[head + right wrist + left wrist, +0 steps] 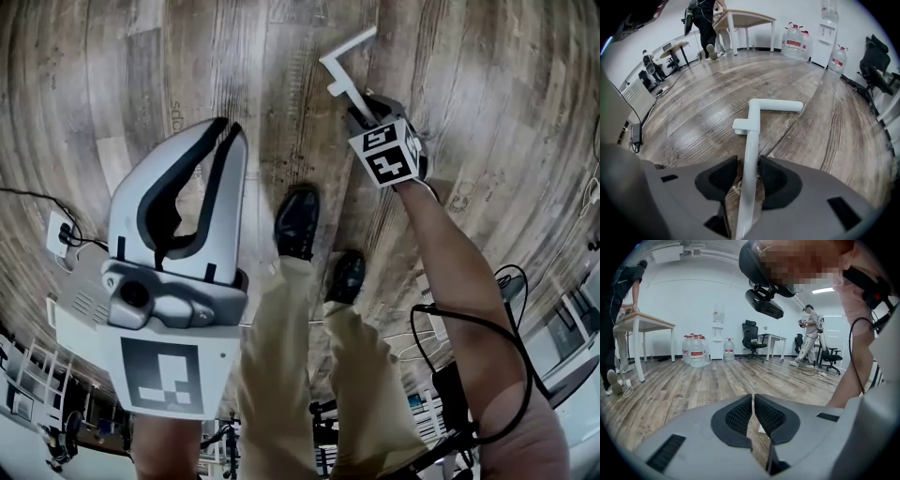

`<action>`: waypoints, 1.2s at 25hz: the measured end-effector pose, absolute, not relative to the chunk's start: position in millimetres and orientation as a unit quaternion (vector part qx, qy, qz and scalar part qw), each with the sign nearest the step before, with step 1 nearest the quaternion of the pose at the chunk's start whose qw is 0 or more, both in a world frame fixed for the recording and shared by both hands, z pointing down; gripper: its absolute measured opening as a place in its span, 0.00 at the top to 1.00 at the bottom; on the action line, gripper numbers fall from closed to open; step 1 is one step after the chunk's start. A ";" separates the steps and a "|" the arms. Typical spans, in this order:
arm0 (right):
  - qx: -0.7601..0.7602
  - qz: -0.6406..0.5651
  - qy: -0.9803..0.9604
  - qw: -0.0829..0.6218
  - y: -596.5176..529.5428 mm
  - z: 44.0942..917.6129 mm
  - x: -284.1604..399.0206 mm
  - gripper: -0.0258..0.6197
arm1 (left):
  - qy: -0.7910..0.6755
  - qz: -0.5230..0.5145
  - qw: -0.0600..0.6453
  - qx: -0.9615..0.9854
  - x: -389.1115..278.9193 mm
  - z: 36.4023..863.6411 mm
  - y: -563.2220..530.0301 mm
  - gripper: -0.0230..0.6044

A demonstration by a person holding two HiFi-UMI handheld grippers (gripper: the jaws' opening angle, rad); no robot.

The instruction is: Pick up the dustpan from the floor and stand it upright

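Over the wood floor point(187, 56) we clamp the dustpan handle point(752, 136) in our right gripper point(749, 171), left gripper point(753, 411) pressed together and empty; standing it upright seems next.

A: Head view's high up, staring steeply down at the wooden floor point(487, 84); left gripper point(225, 127) looms close, right gripper point(361, 105) sits farther out.
B: Left gripper view looks out level across the room; far wall's well off.
A: Right gripper view tips down at the floor, white handle point(753, 131) right under the lens; head view shares that handle.
B: Both gripper views catch the water bottles point(696, 350) and the table point(642, 323).
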State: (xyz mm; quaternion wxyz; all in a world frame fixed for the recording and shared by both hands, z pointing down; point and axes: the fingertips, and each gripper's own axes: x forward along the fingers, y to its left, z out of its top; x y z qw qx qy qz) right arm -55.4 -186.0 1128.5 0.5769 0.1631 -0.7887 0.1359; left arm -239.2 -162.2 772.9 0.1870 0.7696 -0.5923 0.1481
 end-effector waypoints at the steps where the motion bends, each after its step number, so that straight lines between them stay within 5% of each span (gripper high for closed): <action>1: 0.163 0.131 -0.790 0.576 -185.6 1128.6 -55.4 0.74 | -0.592 0.148 0.185 0.770 -238.0 768.2 -162.0 0.93; 3: 0.167 0.127 -0.791 0.575 -185.5 1128.9 -54.5 0.82 | -0.593 0.146 0.181 0.771 -235.7 759.0 -161.4 0.93; 15: 0.193 0.136 -0.805 0.544 -192.7 1080.4 -54.6 0.83 | -0.592 0.140 0.162 0.777 -222.5 713.8 -155.4 0.93; 30: 0.243 0.103 -0.844 0.467 -207.9 843.5 -45.8 0.83 | -0.605 0.128 0.128 0.776 -200.2 588.0 -175.0 0.93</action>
